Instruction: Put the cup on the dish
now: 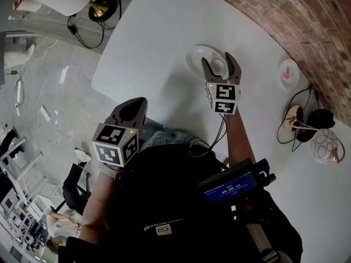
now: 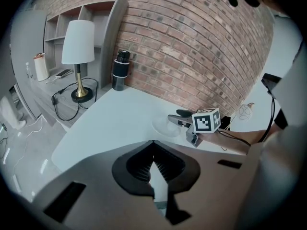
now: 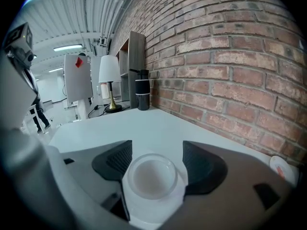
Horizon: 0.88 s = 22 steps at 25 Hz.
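Observation:
A clear, round cup stands on the white dish far out on the white table. My right gripper is open, with one jaw on each side of the cup. In the right gripper view the cup sits between the dark pads, with the right gripper straddling it and a gap showing on the right side. The dish shows white under it. My left gripper hangs shut and empty near the table's front edge. In its own view the left gripper points toward the dish.
A small plate with a red mark lies right of the dish by the brick wall. Headphones and cables sit further right. A black tumbler and a white-shaded lamp stand at the far end.

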Motion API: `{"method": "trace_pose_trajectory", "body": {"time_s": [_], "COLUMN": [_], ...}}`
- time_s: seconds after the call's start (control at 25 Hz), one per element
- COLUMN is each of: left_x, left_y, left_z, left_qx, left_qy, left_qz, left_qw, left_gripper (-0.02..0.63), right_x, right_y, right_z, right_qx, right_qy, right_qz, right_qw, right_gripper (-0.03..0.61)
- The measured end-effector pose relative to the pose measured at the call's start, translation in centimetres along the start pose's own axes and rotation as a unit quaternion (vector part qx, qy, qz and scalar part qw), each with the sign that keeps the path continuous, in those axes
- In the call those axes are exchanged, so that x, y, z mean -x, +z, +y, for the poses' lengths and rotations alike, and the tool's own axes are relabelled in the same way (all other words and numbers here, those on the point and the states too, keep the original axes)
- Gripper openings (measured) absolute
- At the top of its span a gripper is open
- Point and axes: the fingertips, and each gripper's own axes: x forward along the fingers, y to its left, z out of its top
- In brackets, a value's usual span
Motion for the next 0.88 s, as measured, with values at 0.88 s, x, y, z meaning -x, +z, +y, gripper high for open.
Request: {"method": "trace_pose_trajectory", "body": {"time_s": [0.88], "left_x": [2.6], "left_y": [0.7], "left_z": [-0.6], "left_qx": [-0.029], "left_qy": [-0.01], "left_qz": [-0.037], "left_qw": [0.9988], "left_gripper": [0.005], "right_x": [5.4], "right_y": [5.6], "right_z": [0.1], "right_qx": [-0.019], "right_qy": [-0.037], "right_qz": [-0.066], "right_qw": [0.997], "right_gripper": [0.311]}}
